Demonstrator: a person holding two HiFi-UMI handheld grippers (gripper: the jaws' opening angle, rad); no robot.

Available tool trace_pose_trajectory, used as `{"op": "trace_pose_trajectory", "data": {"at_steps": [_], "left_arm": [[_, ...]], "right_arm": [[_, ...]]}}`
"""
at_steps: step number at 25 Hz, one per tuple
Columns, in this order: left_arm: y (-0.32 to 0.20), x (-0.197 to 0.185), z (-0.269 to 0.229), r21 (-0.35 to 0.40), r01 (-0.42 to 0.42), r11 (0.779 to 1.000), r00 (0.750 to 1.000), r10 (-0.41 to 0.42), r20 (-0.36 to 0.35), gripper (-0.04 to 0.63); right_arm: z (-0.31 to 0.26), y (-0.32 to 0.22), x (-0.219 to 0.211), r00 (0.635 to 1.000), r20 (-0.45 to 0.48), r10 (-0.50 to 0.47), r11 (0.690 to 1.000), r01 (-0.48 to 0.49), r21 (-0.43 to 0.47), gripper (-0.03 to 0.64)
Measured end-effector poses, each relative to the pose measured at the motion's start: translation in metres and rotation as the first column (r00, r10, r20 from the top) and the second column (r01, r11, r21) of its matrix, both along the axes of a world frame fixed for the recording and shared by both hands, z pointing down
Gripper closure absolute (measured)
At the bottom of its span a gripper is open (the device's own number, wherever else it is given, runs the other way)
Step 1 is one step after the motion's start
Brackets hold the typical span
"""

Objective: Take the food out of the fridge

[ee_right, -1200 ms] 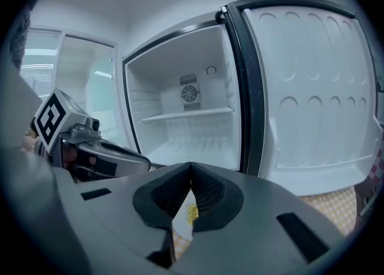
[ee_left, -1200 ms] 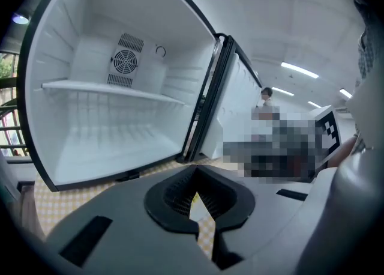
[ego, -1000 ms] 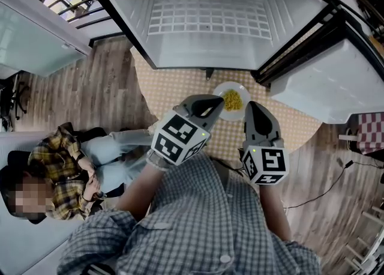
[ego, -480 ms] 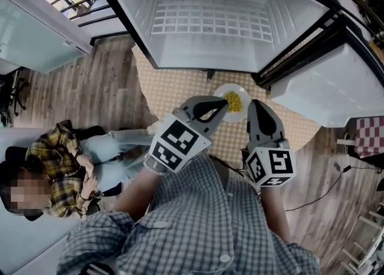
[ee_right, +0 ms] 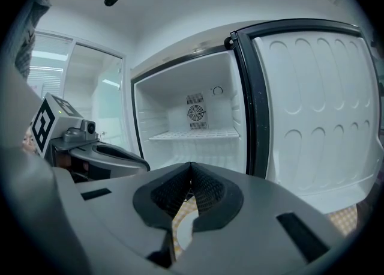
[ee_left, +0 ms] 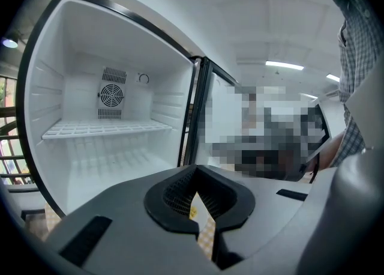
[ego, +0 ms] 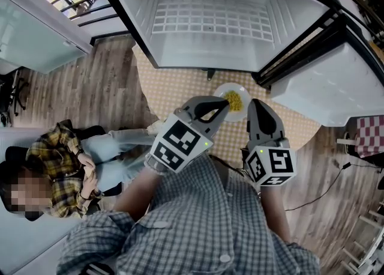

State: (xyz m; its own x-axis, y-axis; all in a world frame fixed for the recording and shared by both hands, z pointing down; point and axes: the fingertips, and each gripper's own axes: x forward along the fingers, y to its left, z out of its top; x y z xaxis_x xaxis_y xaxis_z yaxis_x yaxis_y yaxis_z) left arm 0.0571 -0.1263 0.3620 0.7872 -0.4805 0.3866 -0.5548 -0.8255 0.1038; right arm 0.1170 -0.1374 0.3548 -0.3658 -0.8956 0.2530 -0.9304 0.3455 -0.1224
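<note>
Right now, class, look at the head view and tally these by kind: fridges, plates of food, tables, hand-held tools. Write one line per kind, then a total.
Fridge: 1
Plate of food: 1
Table: 1
Tools: 2, the left tool and the right tool
Total: 5

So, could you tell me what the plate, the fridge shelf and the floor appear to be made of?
The plate looks like smooth white ceramic or plastic; its plain rim leaves that open. The fridge shelf seems to be white-coated wire, given its open grid. The floor appears to be wood or wood-look planks, with visible grain.
</note>
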Motion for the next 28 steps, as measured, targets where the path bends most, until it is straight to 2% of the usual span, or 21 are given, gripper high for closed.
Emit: {"op": "trace_pose_trajectory", "data": {"at_steps": [6,28], "left_arm": [[0.0039,0.0001,0.0025,-0.007,-0.009,1.000,1.000,0.009,0.010,0.589],[0.0091,-0.0034,0.0087,-0.028,-0.011,1.000,1.000,0.011,0.024,0.589]], "right_arm": [[0.0016,0.0027,-0.0048,0.998,-0.061,-0.019,1.000,0.020,0.005,0.607],[0.0102,0.0058,-0.0072,0.997,-0.065,-0.033,0.999,0.031,-0.034,0.607]]}}
